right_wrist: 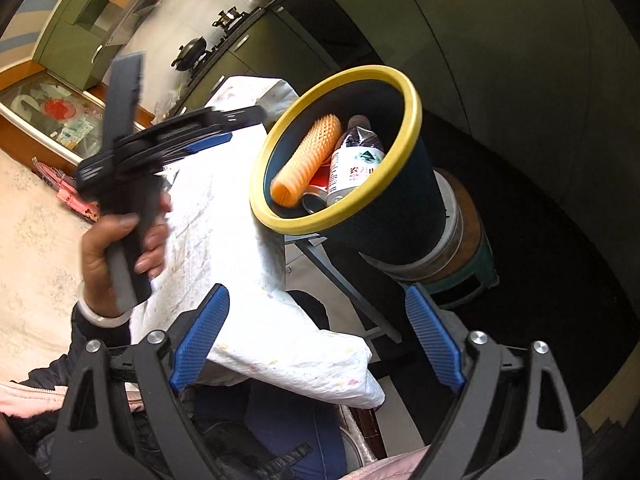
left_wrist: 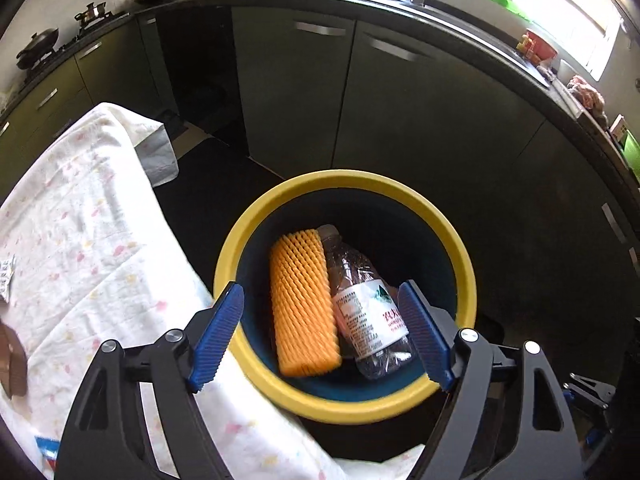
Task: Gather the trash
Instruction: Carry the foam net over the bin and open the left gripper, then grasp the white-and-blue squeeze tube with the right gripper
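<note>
A dark bin with a yellow rim stands beside the cloth-covered table. Inside lie an orange foam net sleeve and a clear plastic water bottle. My left gripper is open and empty, right above the bin's mouth. In the right wrist view the bin holds the orange sleeve, the bottle and a can. The left gripper shows there, held in a hand over the table. My right gripper is open and empty, well back from the bin.
The table's white flowered cloth carries a small wrapper and a brown object at its left edge. The bin sits on a round stool. Kitchen cabinets and a sink counter stand behind.
</note>
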`<state>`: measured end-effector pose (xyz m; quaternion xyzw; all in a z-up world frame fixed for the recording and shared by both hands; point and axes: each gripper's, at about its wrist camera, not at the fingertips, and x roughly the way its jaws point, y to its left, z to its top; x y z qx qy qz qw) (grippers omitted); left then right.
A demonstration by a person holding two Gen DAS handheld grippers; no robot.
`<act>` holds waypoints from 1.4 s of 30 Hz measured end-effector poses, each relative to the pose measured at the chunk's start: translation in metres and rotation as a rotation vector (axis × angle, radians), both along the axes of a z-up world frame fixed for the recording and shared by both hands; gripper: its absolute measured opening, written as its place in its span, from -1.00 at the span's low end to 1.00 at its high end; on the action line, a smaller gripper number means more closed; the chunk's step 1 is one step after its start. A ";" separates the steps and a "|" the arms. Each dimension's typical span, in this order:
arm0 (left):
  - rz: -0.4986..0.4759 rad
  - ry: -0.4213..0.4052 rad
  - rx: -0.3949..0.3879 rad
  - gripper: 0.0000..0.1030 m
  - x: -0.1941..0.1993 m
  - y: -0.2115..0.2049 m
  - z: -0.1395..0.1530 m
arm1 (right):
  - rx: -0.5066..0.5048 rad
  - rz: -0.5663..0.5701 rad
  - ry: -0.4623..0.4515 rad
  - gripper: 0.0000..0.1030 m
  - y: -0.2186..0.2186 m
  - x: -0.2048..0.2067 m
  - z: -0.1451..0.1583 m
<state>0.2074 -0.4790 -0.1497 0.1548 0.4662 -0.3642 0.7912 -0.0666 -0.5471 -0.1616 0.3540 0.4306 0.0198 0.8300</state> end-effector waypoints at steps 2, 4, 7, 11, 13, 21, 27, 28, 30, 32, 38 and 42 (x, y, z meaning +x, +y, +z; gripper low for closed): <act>0.001 -0.003 -0.032 0.64 -0.009 0.022 0.015 | -0.015 0.001 0.004 0.65 0.003 0.002 0.002; 0.000 -0.009 -0.074 0.75 -0.020 0.049 0.032 | -0.038 0.004 0.012 0.65 0.008 0.005 0.004; -0.001 -0.038 -0.121 0.80 -0.038 0.094 0.057 | -0.070 0.015 0.025 0.66 0.018 0.011 0.007; 0.031 -0.072 -0.156 0.86 -0.058 0.162 0.081 | -0.118 0.056 0.038 0.66 0.039 0.025 0.013; 0.080 -0.104 -0.163 0.89 -0.065 0.199 0.090 | -0.144 0.093 0.042 0.66 0.055 0.035 0.017; 0.320 -0.221 -0.117 0.91 -0.089 0.350 0.100 | -0.230 0.285 0.015 0.66 0.142 0.085 0.040; 0.443 -0.210 -0.112 0.91 -0.096 0.427 0.080 | -0.279 0.424 -0.021 0.66 0.232 0.128 0.055; 0.457 -0.201 -0.117 0.91 -0.097 0.436 0.076 | -0.281 0.443 -0.030 0.66 0.248 0.135 0.058; 0.476 -0.191 -0.125 0.91 -0.097 0.450 0.069 | -0.286 0.471 -0.046 0.66 0.277 0.147 0.061; 0.484 -0.185 -0.128 0.91 -0.099 0.460 0.065 | -0.292 0.487 -0.052 0.65 0.301 0.158 0.061; 0.492 -0.165 -0.150 0.91 -0.098 0.474 0.056 | -0.312 0.535 -0.013 0.61 0.349 0.184 0.048; 0.494 -0.151 -0.162 0.91 -0.096 0.477 0.051 | -0.370 0.528 0.026 0.41 0.358 0.197 0.037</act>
